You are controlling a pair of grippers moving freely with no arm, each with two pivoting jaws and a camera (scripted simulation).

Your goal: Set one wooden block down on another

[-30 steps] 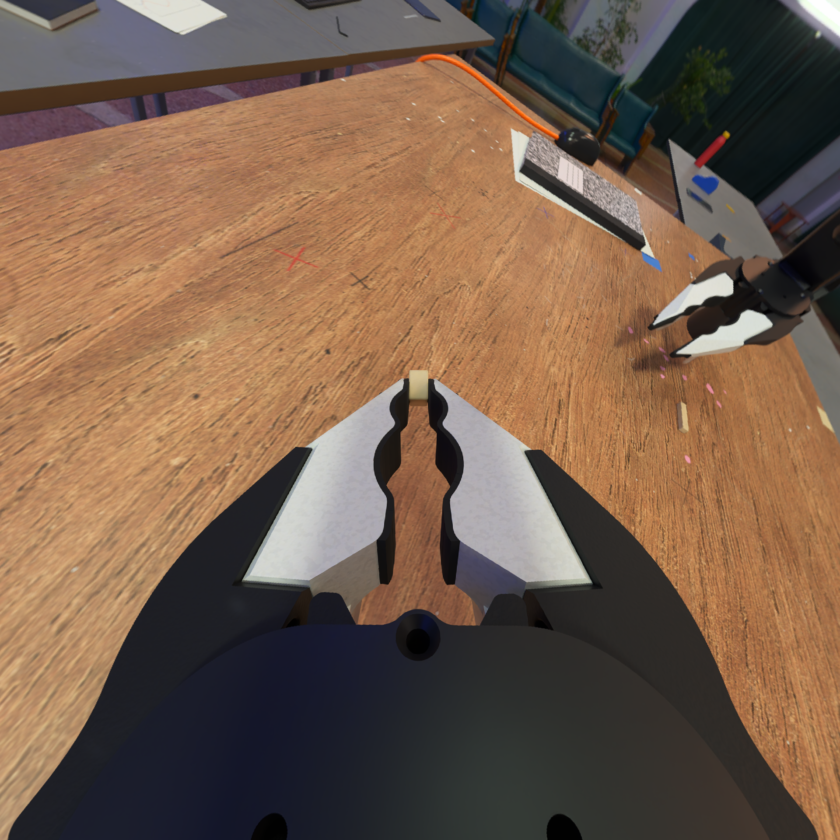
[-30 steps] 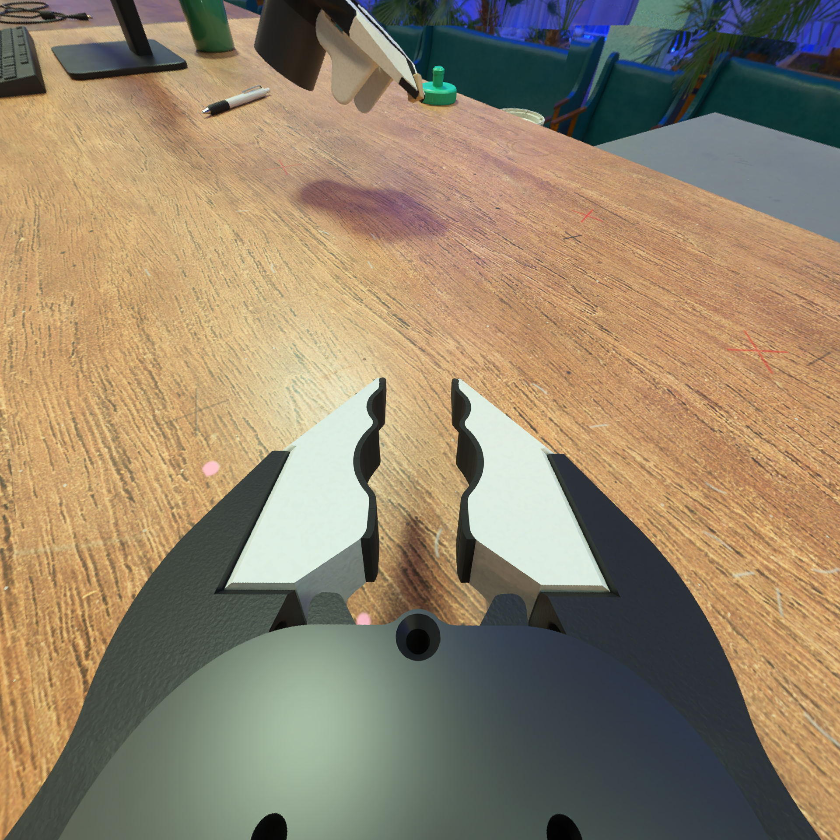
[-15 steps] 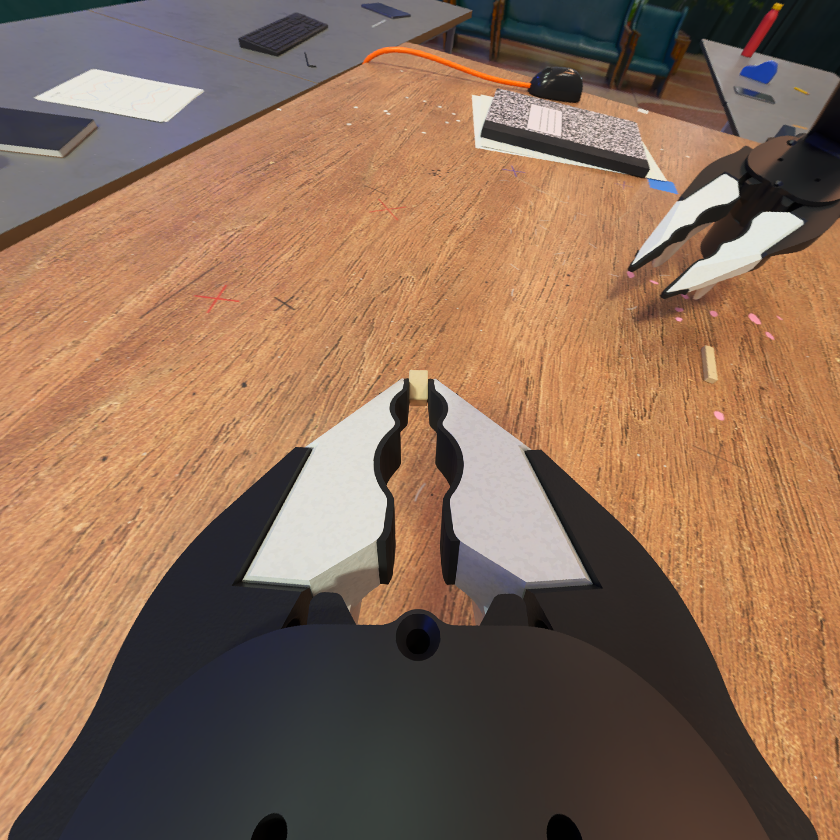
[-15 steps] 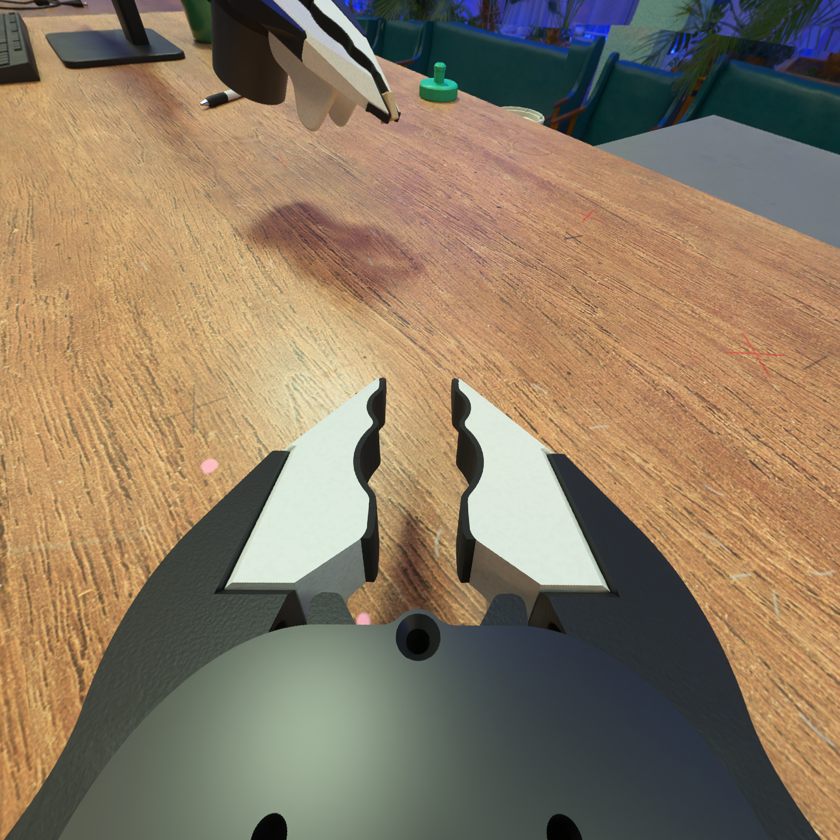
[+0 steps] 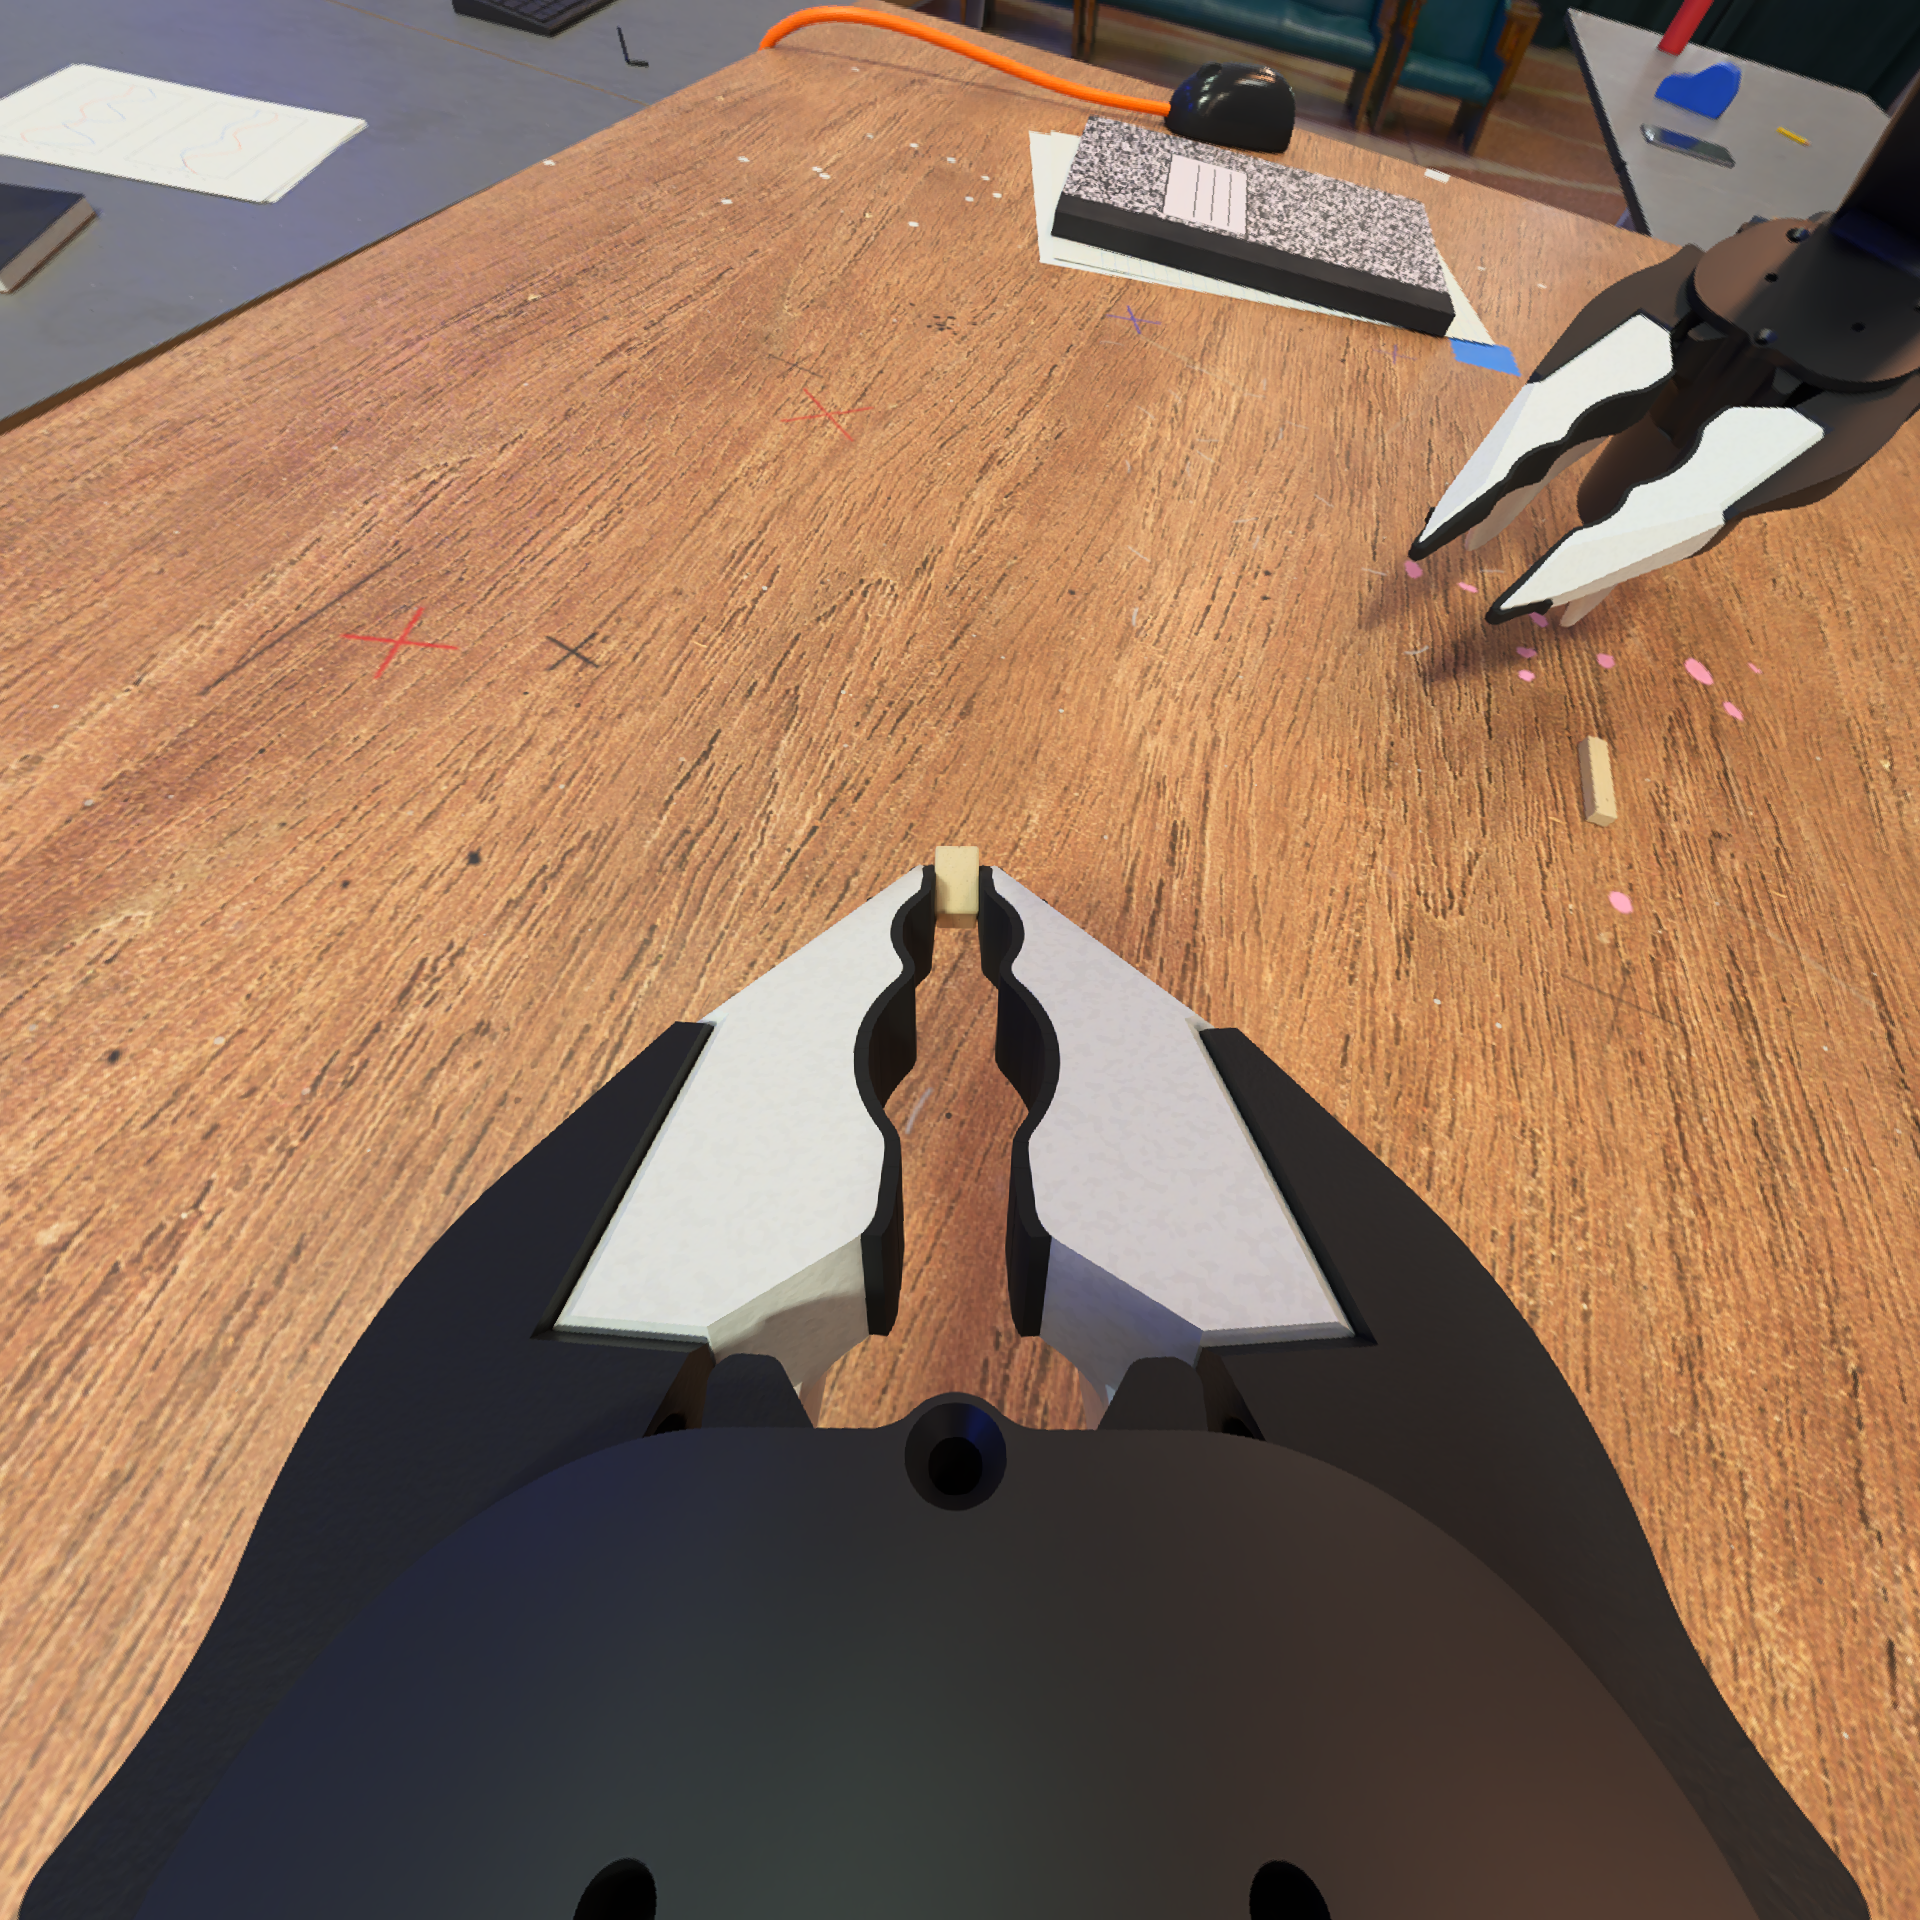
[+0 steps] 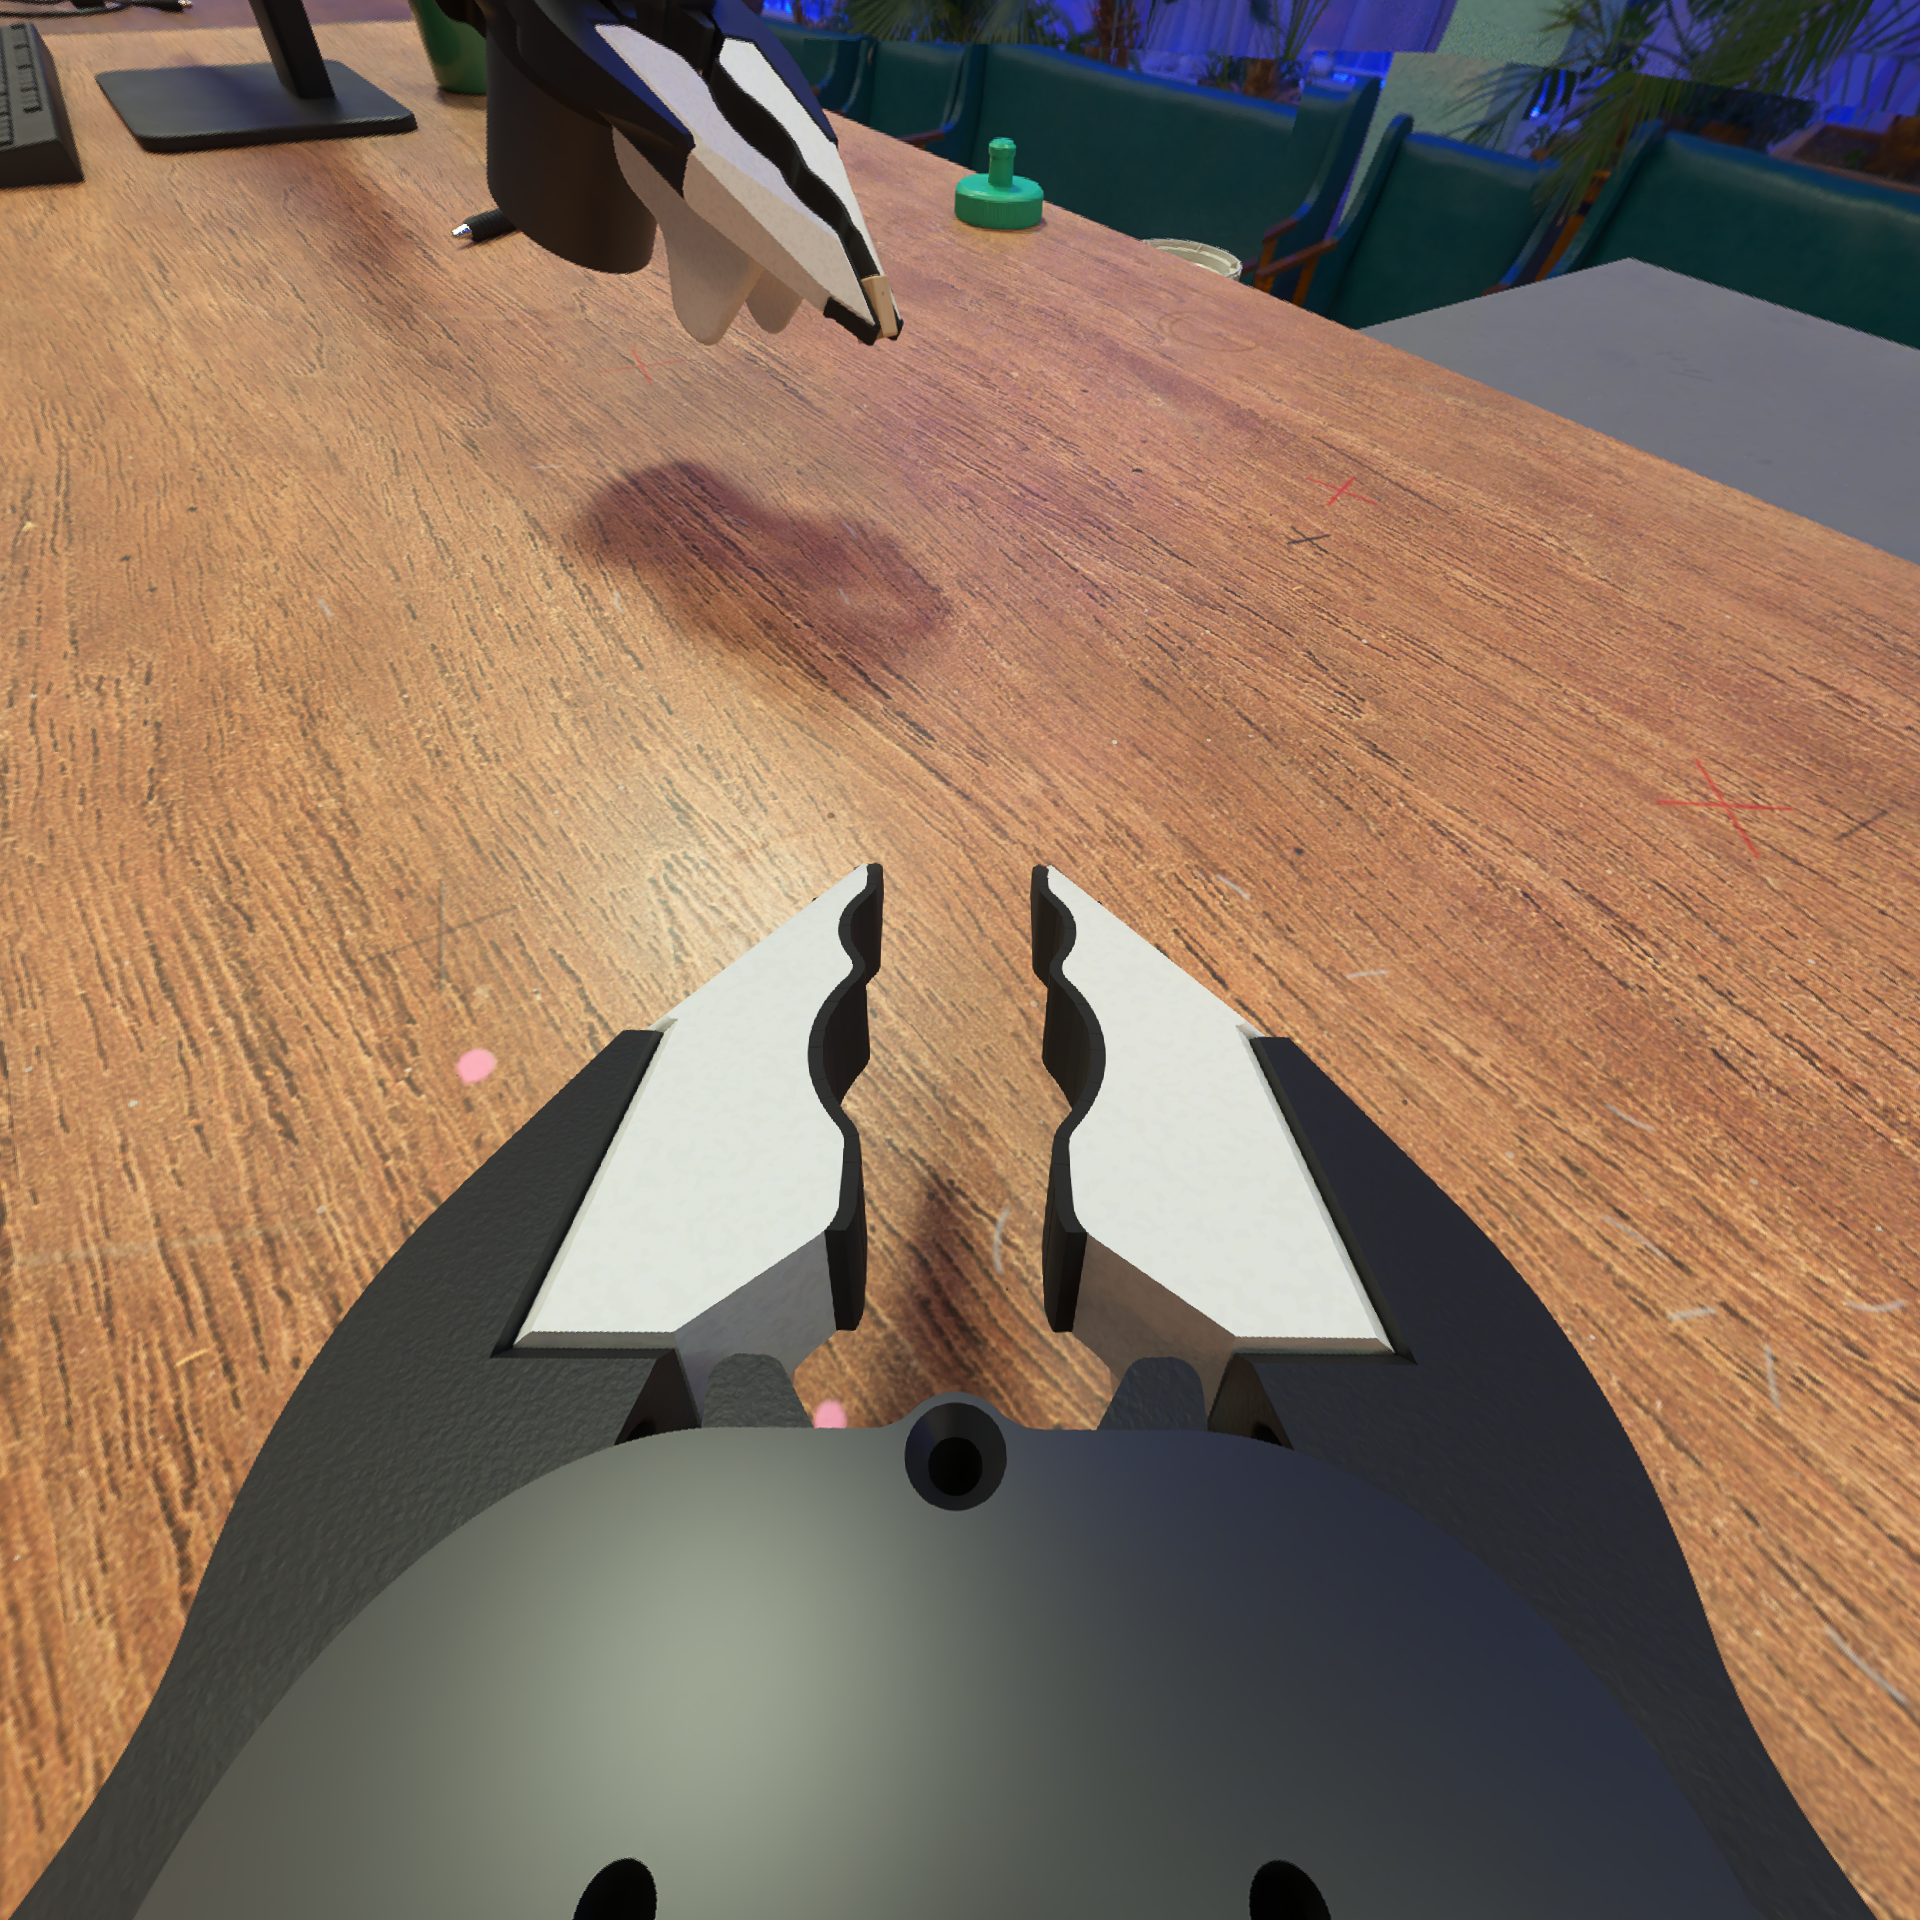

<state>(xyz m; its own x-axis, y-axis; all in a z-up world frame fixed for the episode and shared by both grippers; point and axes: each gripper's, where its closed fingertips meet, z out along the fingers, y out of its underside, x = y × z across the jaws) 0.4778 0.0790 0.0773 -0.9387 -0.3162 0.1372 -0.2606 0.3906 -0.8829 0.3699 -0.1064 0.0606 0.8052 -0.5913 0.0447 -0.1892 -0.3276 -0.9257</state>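
Note:
My left gripper [image 5: 956, 881] is shut on a small pale wooden block [image 5: 956, 883] at its fingertips and holds it in the air above the wooden table [image 5: 727, 623]. It also shows in the right wrist view [image 6: 868, 312] with the block [image 6: 883, 301] at its tip. A second wooden block [image 5: 1597, 779] lies flat on the table to the right, just in front of my right gripper [image 5: 1455, 577]. My right gripper [image 6: 956, 894] is open and empty, low over the table.
A speckled notebook [image 5: 1257, 208] on paper, a black mouse [image 5: 1231, 104] with an orange cable, and pink specks [image 5: 1699, 670] lie at the back right. In the right wrist view a green knob [image 6: 997, 192], a pen [image 6: 478, 223] and a monitor stand [image 6: 249, 99] stand far off.
My left gripper, still holding the block, has moved closer toward the right gripper and the lying block. The right gripper has stayed still and open.

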